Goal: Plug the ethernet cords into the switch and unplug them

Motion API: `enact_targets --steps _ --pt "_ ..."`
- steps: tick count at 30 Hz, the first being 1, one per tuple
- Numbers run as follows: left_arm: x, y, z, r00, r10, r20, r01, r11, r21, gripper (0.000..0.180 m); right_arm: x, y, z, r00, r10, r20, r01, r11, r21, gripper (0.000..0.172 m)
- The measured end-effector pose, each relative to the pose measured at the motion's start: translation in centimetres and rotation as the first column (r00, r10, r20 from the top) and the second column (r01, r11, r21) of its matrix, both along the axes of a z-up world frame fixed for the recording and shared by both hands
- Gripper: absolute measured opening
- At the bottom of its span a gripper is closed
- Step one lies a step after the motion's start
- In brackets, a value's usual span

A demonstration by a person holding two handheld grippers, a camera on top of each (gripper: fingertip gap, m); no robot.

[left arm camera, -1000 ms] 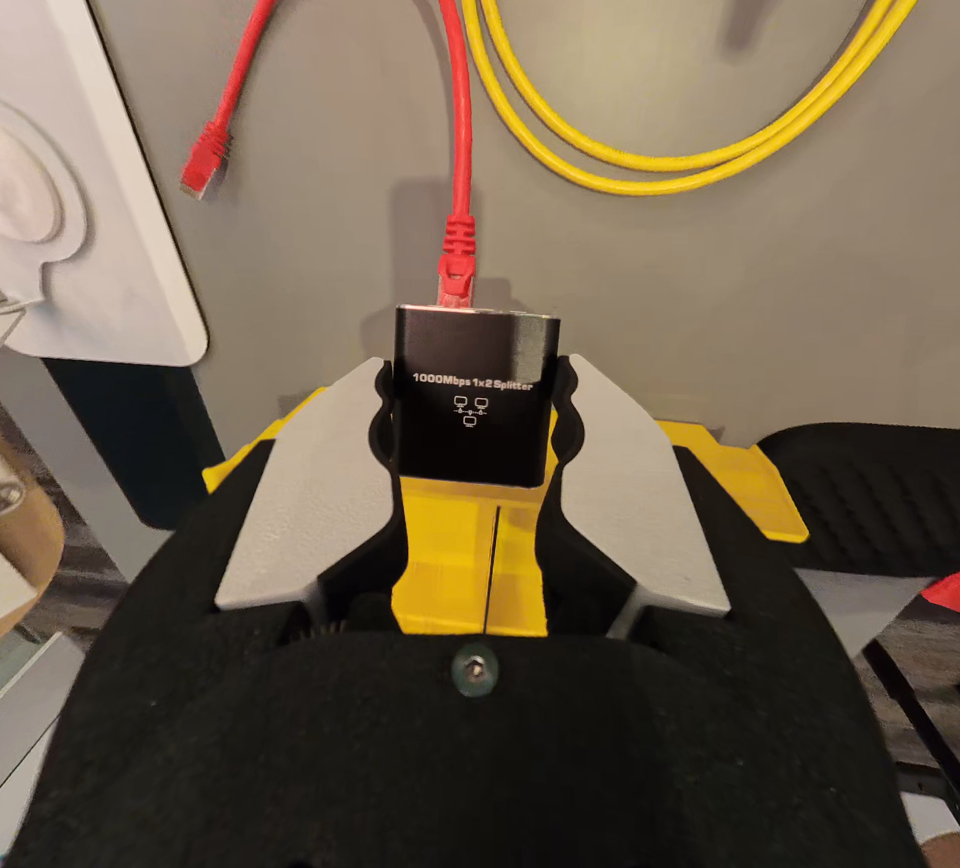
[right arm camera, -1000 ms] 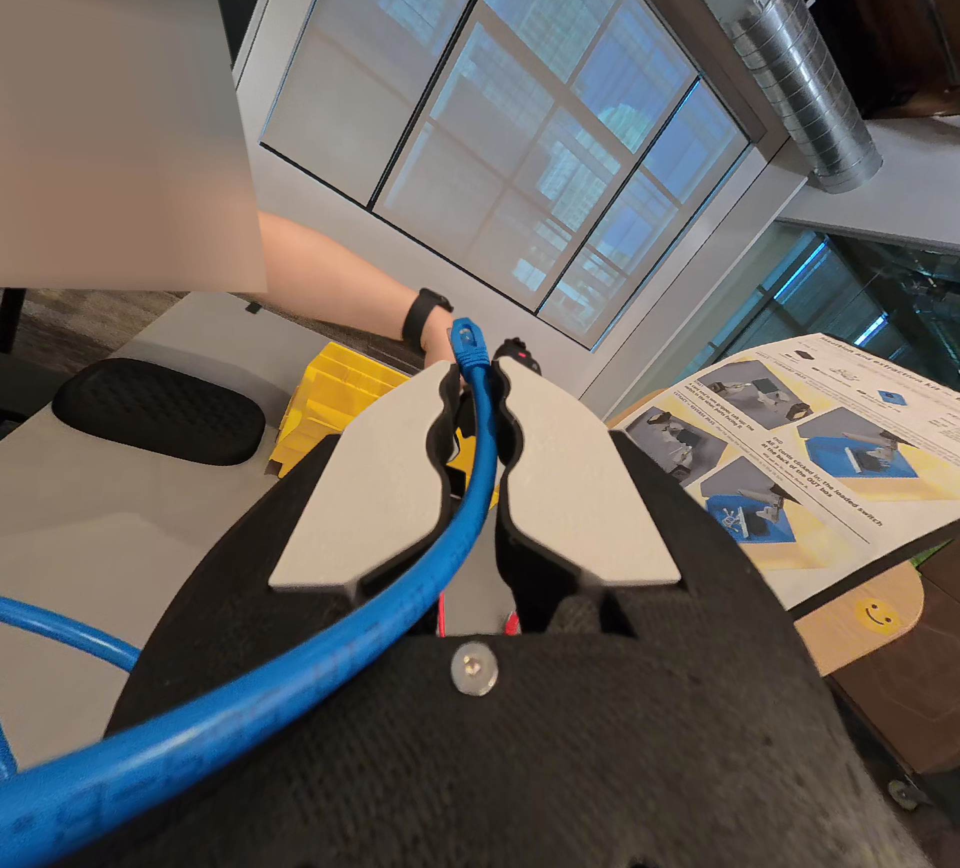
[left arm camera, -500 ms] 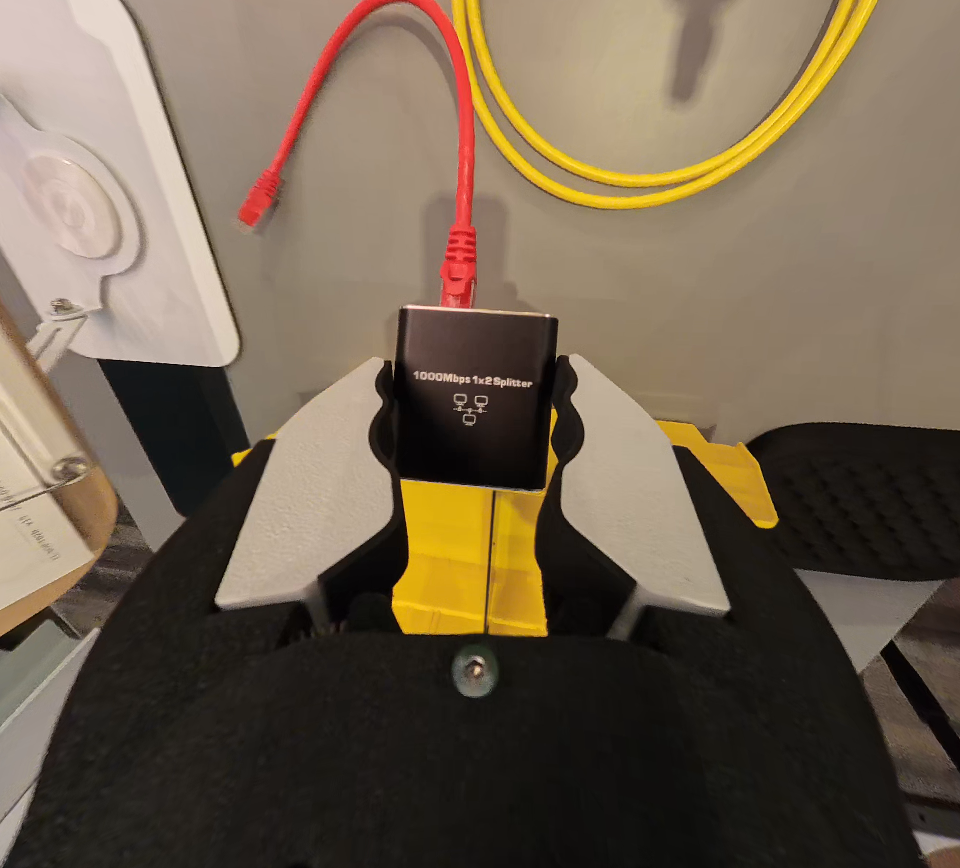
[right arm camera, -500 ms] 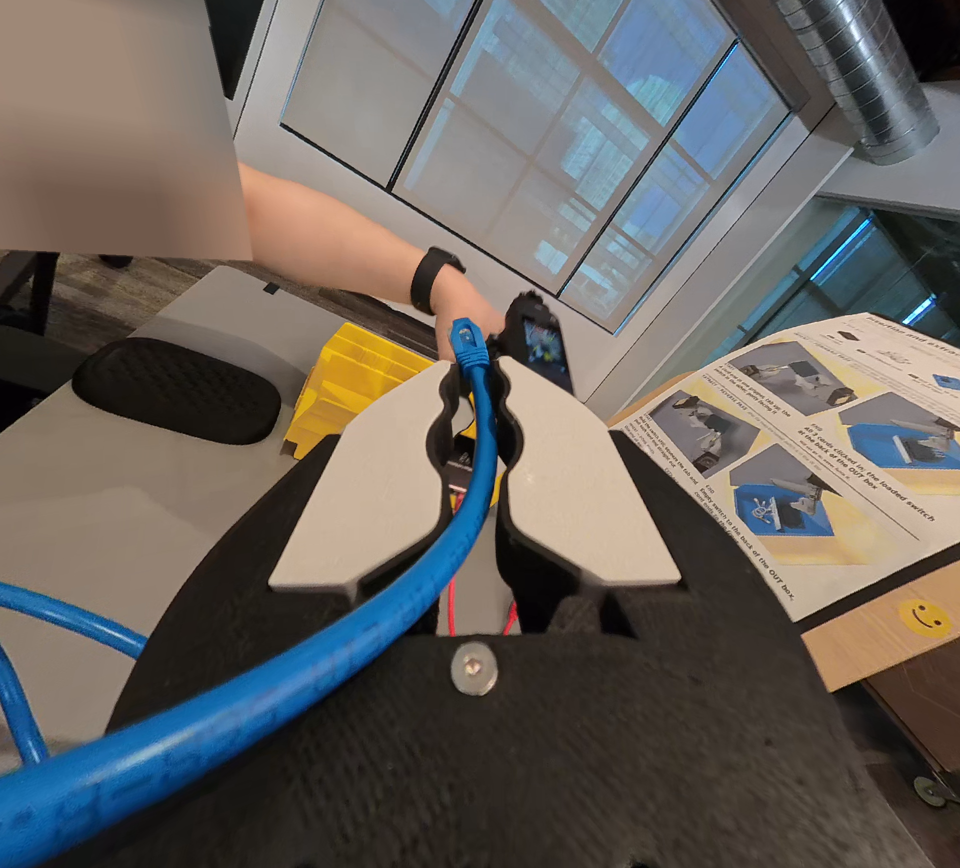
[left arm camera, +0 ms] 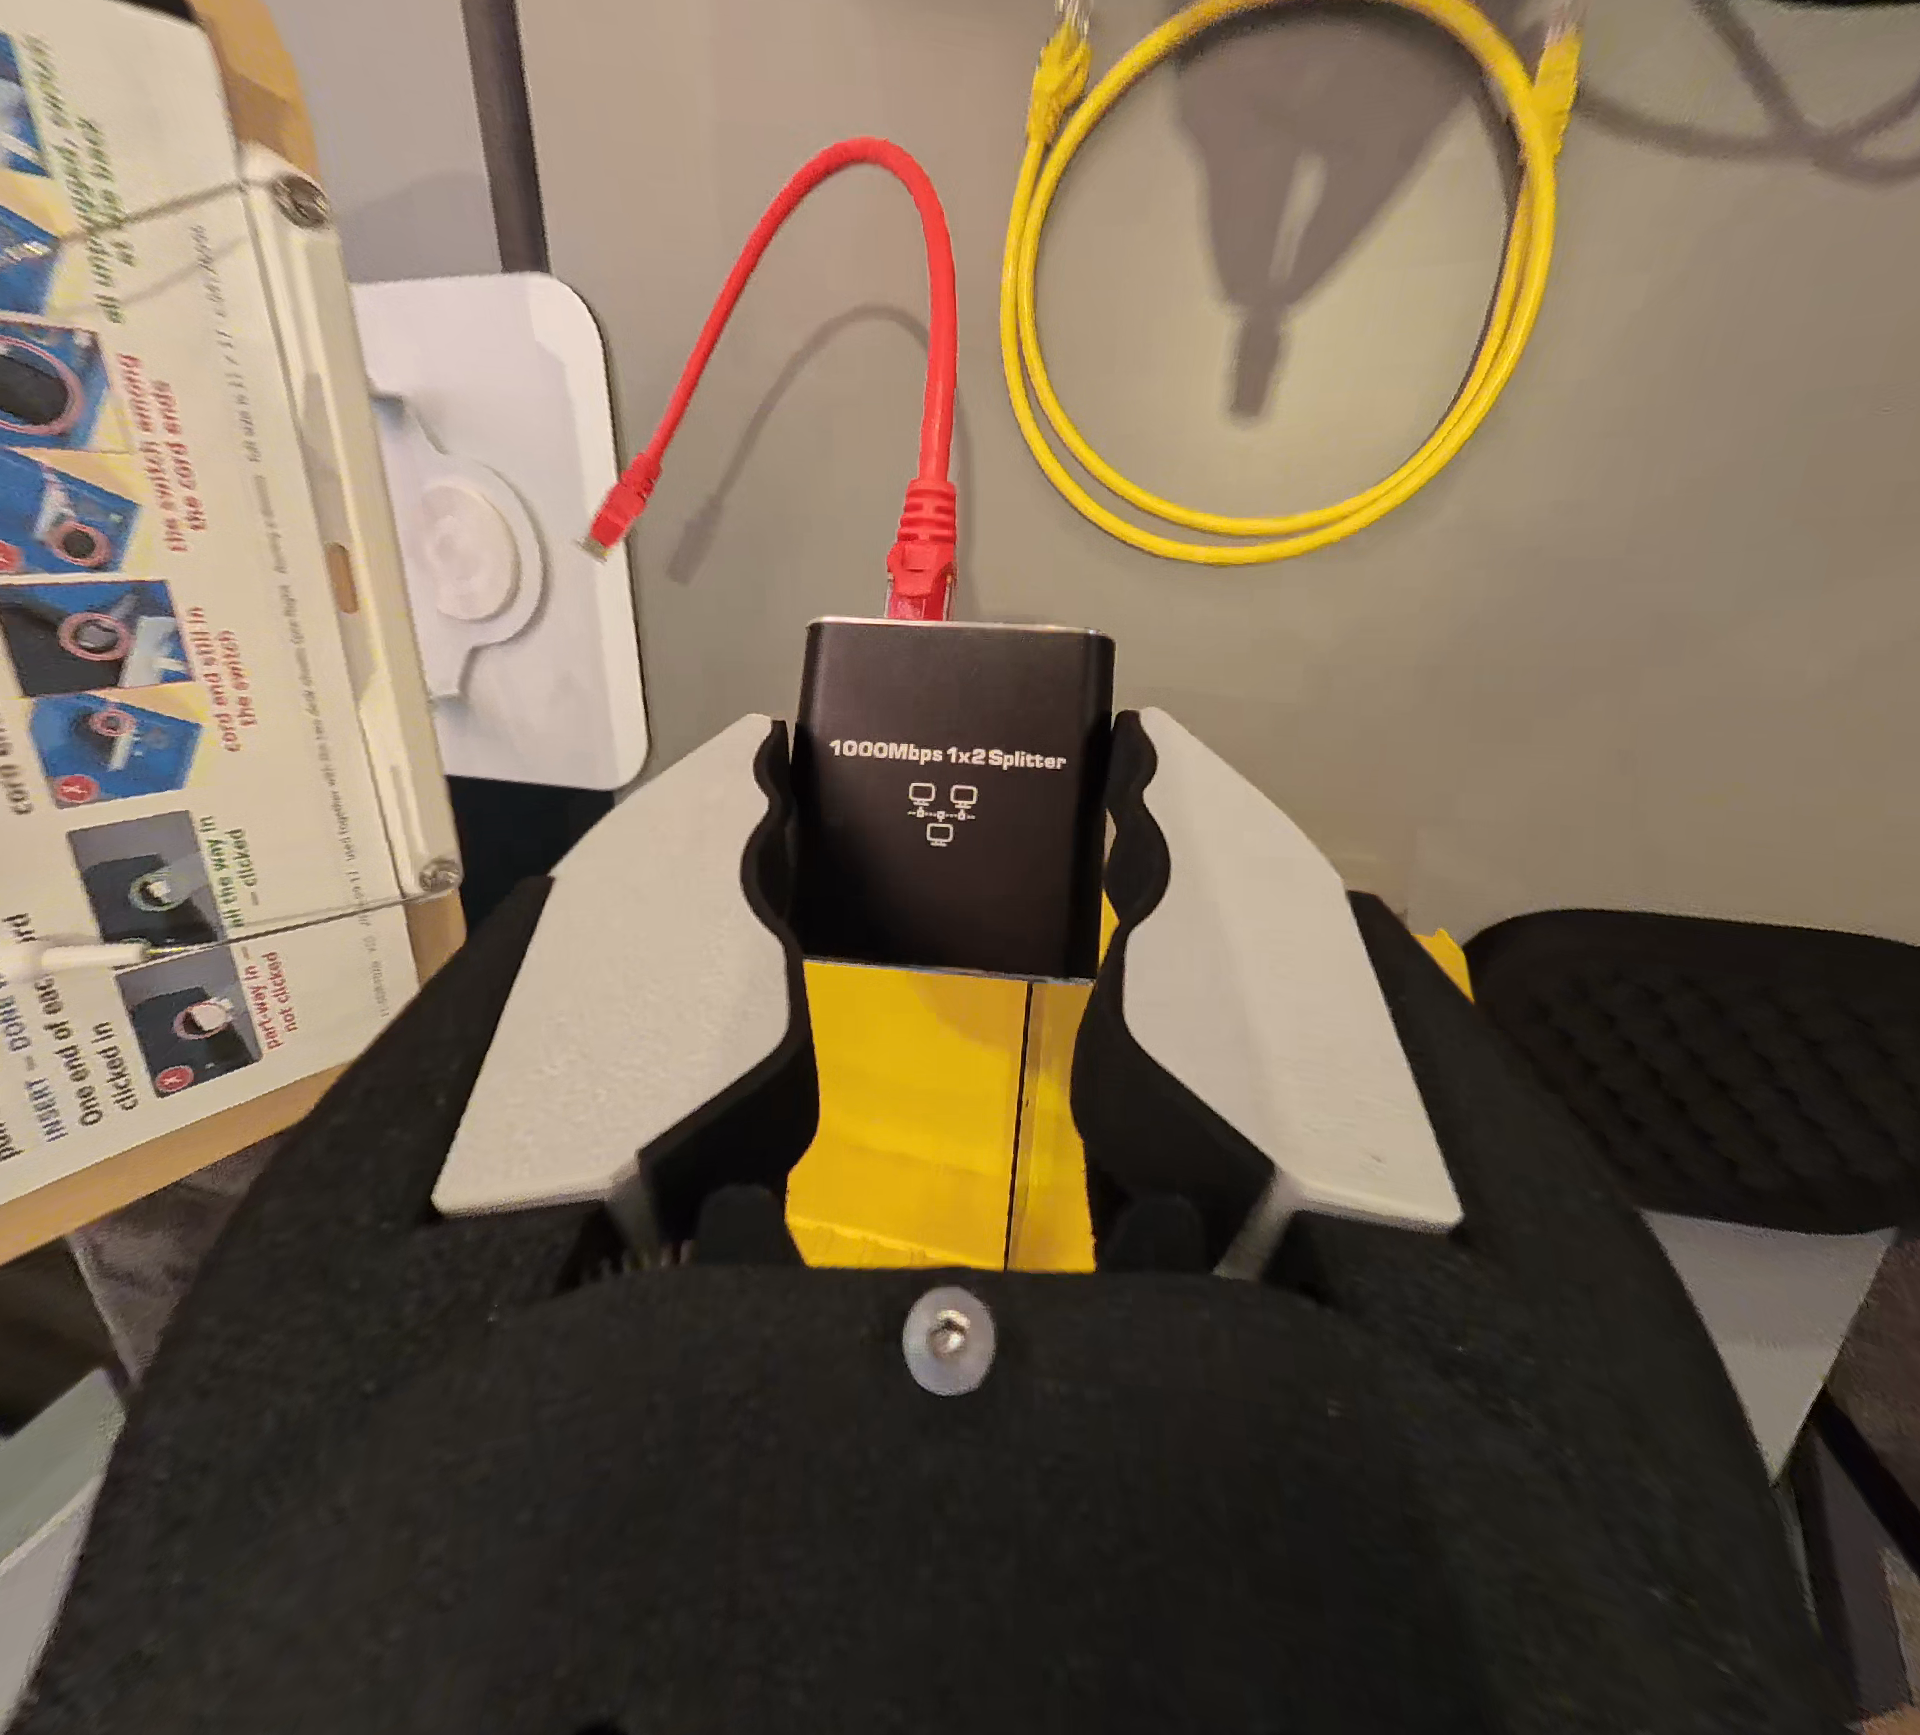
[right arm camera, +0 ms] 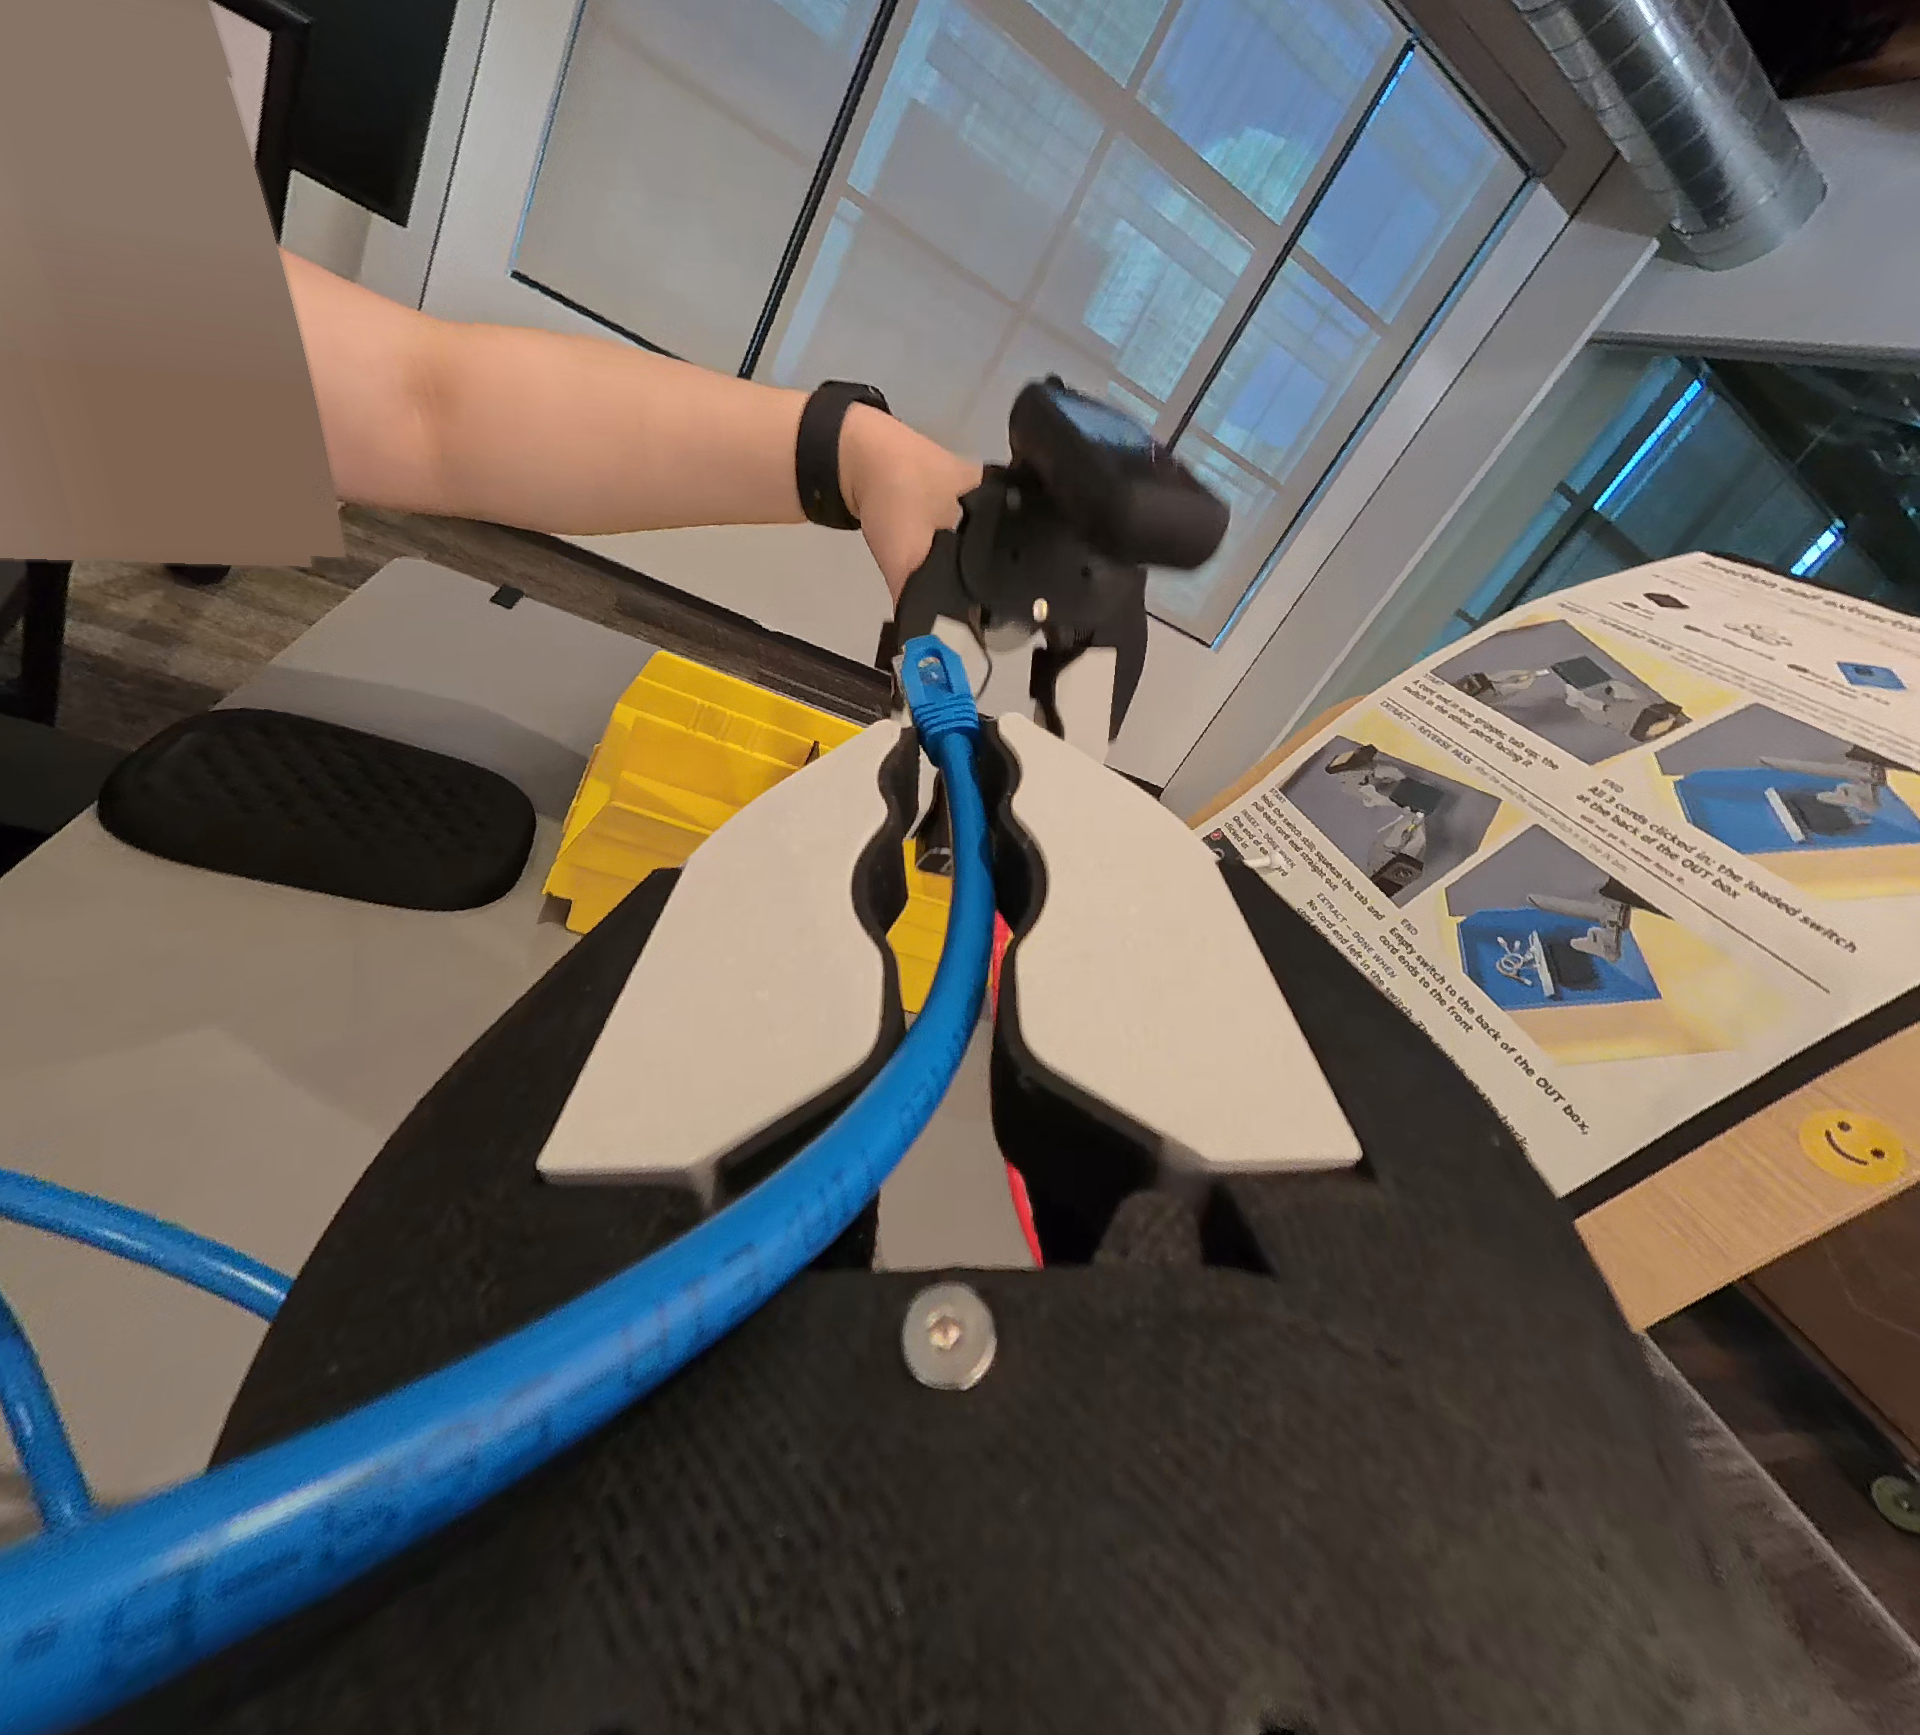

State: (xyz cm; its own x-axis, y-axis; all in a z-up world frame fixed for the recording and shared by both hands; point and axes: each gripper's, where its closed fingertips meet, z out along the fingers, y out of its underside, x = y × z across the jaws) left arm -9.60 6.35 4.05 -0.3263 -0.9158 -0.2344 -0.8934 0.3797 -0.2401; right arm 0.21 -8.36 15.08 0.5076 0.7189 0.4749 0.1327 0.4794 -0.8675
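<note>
My left gripper [left arm camera: 951, 750] is shut on the black switch [left arm camera: 951, 812] and holds it above the grey table [left arm camera: 1558, 646]. A red cord [left arm camera: 940, 355] is plugged into the switch's far face; its free plug [left arm camera: 621, 509] hangs to the left. A yellow cord [left arm camera: 1288, 283] lies coiled on the table beyond. My right gripper [right arm camera: 951, 735] is shut on the blue cord [right arm camera: 961, 854] just behind its plug [right arm camera: 935, 677], which sticks out past the fingertips. The left gripper [right arm camera: 1039, 584] also shows in the right wrist view, held by a hand beyond the blue plug.
A yellow bin [right arm camera: 686, 781] and a black pad [right arm camera: 312, 812] sit on the table. An instruction sheet [right arm camera: 1621, 812] lies on a wooden board at the right. A white plate [left arm camera: 520, 532] lies left of the switch.
The left gripper has risen with the switch and red cord, so the whole yellow coil now shows. In the right wrist view the left gripper has come up behind the blue plug. Both grasps hold.
</note>
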Motion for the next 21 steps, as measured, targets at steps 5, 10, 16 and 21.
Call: enact_targets --steps 5,10,16,21 --pt "0.7 -1.2 3.5 0.990 -0.026 0.139 0.032 0.999 -0.042 0.058 -0.1 1.7 0.6 0.997 -0.041 -0.066 0.039 0.998 -0.041 0.012" --pt "0.7 -1.6 5.4 0.978 -0.033 0.205 0.046 0.997 -0.055 0.058 -1.7 3.5 -0.1 0.997 -0.040 -0.059 0.034 0.994 -0.103 0.013" --pt "0.7 -1.8 6.9 0.968 -0.037 0.246 0.053 0.997 -0.060 0.058 -3.3 5.8 -1.1 0.997 -0.047 -0.066 0.036 0.986 -0.161 0.012" --pt "0.4 -1.8 7.3 0.967 -0.039 0.252 0.054 0.997 -0.051 0.058 -4.0 7.3 -2.0 0.995 -0.048 -0.088 0.029 0.978 -0.207 0.012"
